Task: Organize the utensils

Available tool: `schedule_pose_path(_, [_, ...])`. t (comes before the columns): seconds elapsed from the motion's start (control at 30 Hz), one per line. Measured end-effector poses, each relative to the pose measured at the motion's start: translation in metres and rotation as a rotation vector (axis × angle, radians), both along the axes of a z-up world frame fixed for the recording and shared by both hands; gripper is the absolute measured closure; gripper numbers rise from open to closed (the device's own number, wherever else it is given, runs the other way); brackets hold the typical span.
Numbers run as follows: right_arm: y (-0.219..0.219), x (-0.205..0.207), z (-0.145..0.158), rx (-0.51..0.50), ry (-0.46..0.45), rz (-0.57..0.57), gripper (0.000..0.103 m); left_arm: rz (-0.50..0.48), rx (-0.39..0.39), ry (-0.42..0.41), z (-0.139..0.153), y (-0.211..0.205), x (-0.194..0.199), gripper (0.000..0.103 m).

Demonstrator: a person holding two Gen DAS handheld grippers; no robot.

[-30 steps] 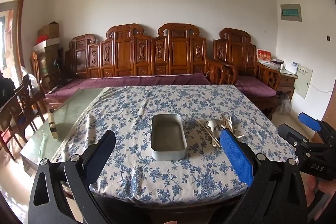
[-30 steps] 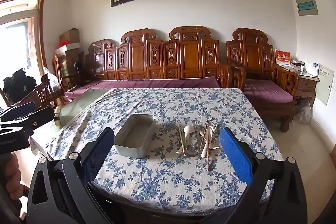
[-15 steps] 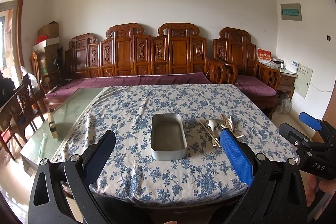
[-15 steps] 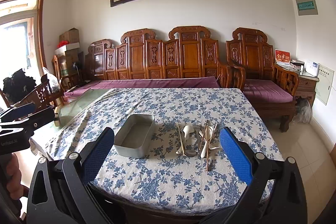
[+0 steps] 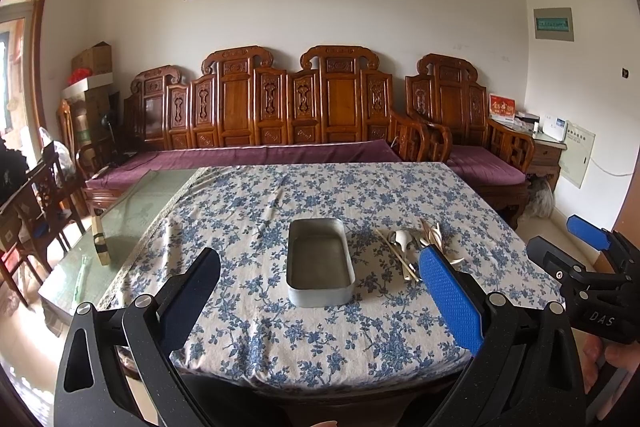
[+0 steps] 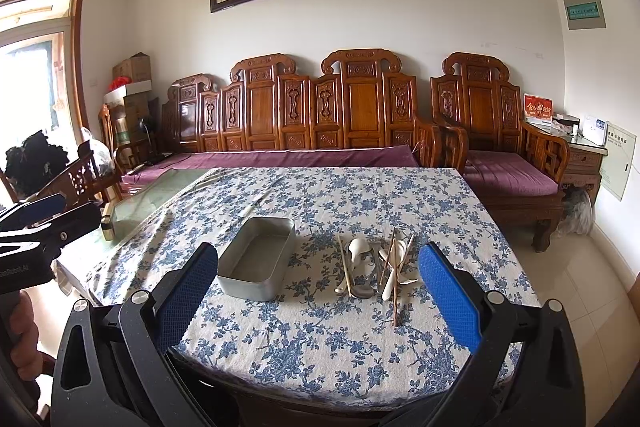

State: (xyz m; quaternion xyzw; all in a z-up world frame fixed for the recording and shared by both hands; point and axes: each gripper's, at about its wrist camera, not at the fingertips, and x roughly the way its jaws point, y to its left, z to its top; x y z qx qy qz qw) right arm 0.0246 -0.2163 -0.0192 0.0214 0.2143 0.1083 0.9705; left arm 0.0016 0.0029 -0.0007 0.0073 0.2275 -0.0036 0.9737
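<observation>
A: Left wrist view: our left gripper (image 5: 320, 291) hangs with its fingers spread wide, holding nothing, over the blue-flowered cloth surface (image 5: 248, 327). The empty rectangular metal tin (image 5: 320, 263) sits straight ahead.

B: Right wrist view: our right gripper (image 6: 318, 289) gapes too. The pile of white spoons and wooden chopsticks (image 6: 378, 267) lies just right of the tin.

Tablecloth (image 6: 340, 339): white, blue floral print. Tin (image 6: 256, 263): dull grey metal. Spoons (image 6: 394, 267): cream. Sofa cushions (image 6: 288, 159): purple.

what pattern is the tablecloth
White with a blue floral print; the tablecloth shows best in the right wrist view.
</observation>
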Motion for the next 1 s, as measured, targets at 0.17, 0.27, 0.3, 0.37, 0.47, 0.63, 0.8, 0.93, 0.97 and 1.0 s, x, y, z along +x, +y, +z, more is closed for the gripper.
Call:
schedule_pose_path(0.17, [-0.0003,-0.0005,0.0004,-0.001,0.0,0.0,0.003,-0.001,0.0,0.001,0.0009,-0.0015,-0.0003,0.006])
schedule_pose_path(0.27, [-0.0003,-0.0005,0.0005,0.0,0.0,-0.001,0.003,-0.001,0.001,0.001,0.0006,-0.0013,-0.0006,0.006])
schedule_pose_path(0.3, [-0.0003,-0.0005,0.0006,0.001,0.001,-0.001,0.003,-0.001,0.0,0.0,0.0004,-0.0015,-0.0006,0.006])
schedule_pose_path(0.37, [-0.0002,-0.0007,0.0007,-0.001,0.0,-0.002,0.003,-0.001,-0.001,0.0,0.0004,-0.0011,-0.0009,0.006])
schedule_pose_path(0.47, [-0.0002,-0.0007,0.0006,-0.001,0.0,-0.001,0.003,0.0,0.0,0.001,0.0002,-0.0015,-0.0005,0.006])
schedule_pose_path(0.63, [-0.0005,-0.0007,0.0006,0.0,0.001,-0.001,0.003,-0.001,0.0,0.0,0.0,-0.0014,-0.0007,0.006])
schedule_pose_path(0.8, [-0.0007,-0.0008,0.0004,0.0,0.0,0.0,0.003,-0.001,0.0,0.0,-0.0001,-0.0015,-0.0007,0.006])
schedule_pose_path(0.93, [-0.0013,-0.0011,0.0001,0.001,0.001,-0.001,0.003,0.0,0.002,0.002,-0.0001,-0.0017,-0.0006,0.006])
schedule_pose_path(0.97, [-0.0013,-0.0011,0.0,0.0,0.001,-0.001,0.003,0.0,0.002,0.002,-0.0003,-0.0016,-0.0009,0.006])
schedule_pose_path(1.0, [-0.0012,-0.0012,-0.0001,0.0,0.0,-0.001,0.003,-0.001,0.002,0.002,-0.0006,-0.0016,-0.0014,0.006])
